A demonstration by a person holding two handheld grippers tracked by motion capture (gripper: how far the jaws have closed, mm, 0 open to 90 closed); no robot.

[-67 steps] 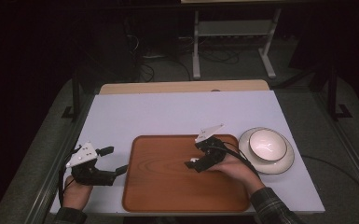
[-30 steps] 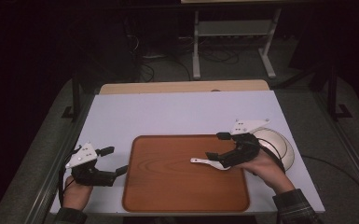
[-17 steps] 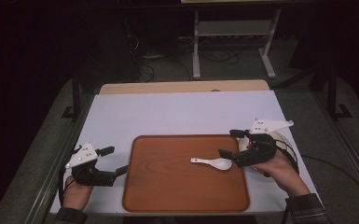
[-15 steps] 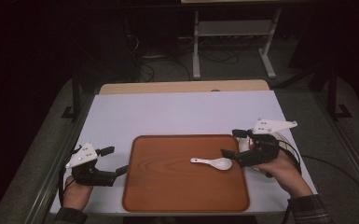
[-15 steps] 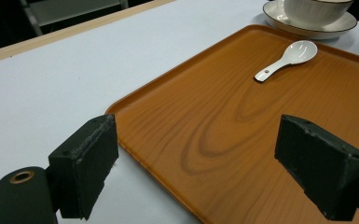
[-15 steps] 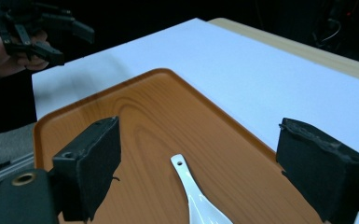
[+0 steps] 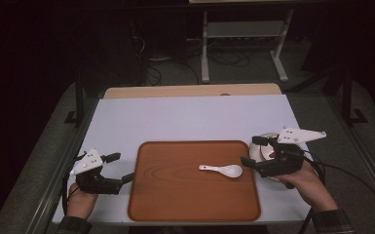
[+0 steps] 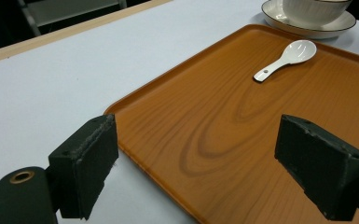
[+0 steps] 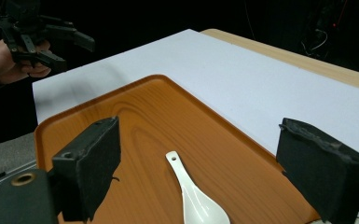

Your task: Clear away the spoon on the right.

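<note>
Spoon's sitting in the tray, both my grippers empty.

White table point(image 7: 185, 117) holds the wooden tray point(image 7: 175, 195) with just the white spoon point(image 7: 222, 170) in its right half, lying across, bowl end toward the bowl and saucer point(image 8: 317, 21) just off the tray's right edge, handle toward the middle. My left gripper point(image 7: 119, 168) and right gripper point(image 7: 251, 151) both have jaws wide apart, gripping nothing.

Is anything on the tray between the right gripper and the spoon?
Nothing visible. The right gripper is open beside the tray's right edge, and the spoon lies just ahead of its jaws with only bare tray between.
</note>
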